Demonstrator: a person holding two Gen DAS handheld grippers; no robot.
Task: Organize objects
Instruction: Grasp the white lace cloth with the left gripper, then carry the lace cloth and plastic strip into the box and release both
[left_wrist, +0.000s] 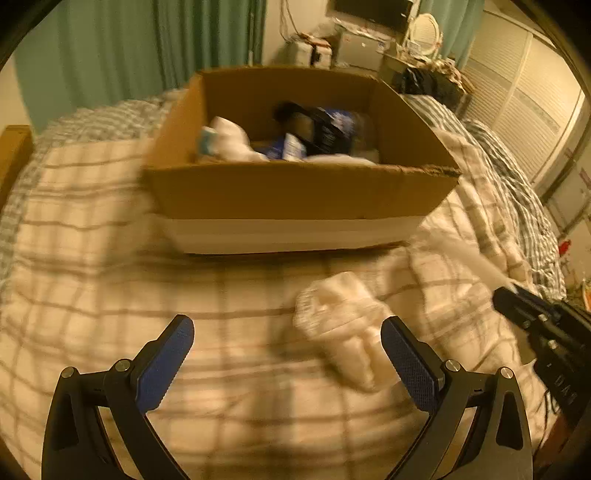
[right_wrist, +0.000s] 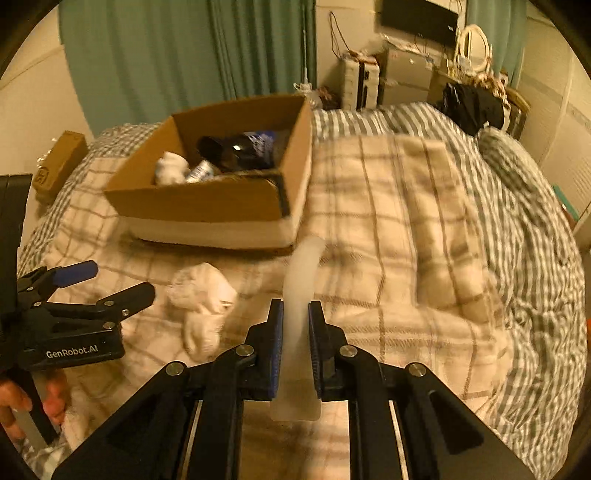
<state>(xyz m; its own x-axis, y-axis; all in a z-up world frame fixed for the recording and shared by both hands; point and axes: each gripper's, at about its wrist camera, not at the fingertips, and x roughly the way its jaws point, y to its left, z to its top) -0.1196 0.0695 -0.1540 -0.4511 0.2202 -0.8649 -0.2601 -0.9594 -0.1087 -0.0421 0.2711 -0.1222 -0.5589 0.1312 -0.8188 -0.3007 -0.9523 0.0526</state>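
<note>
Right gripper (right_wrist: 295, 321): jaws closed on a pale, translucent curved strip (right_wrist: 301, 280). The strip runs from below the pads up and away toward the cardboard box (right_wrist: 207, 206), its far tip arching just short of the box's near right corner. What the strip is cannot be told; it is motion-blurred. In the left wrist view the same gripper (left_wrist: 508, 293) enters at the right edge, the strip (left_wrist: 461, 251) a pale smear leading off its tip.

Left gripper (left_wrist: 288, 347): jaws wide open, nothing between the blue pads. It hangs above the plaid blanket (left_wrist: 110, 258). A crumpled white cloth bundle (left_wrist: 340, 325) lies on the blanket just inside the right finger, partly behind it. In the right wrist view this gripper (right_wrist: 122, 280) sits at the left, open, with the bundle (right_wrist: 203, 306) just to its right; touching or not cannot be told. The person's hand (right_wrist: 22, 402) shows below it at the lower left.

Box: open-topped, on the bed at the far side of the blanket, white band along its base. Inside: a white bundled item (left_wrist: 232, 138) at left, a dark object with a blue-and-white label (left_wrist: 321, 129) at centre, other small pieces blurred.

A green-striped duvet (right_wrist: 517, 206) covers the right of the bed; green curtains (right_wrist: 184, 55) hang on the far wall.
</note>
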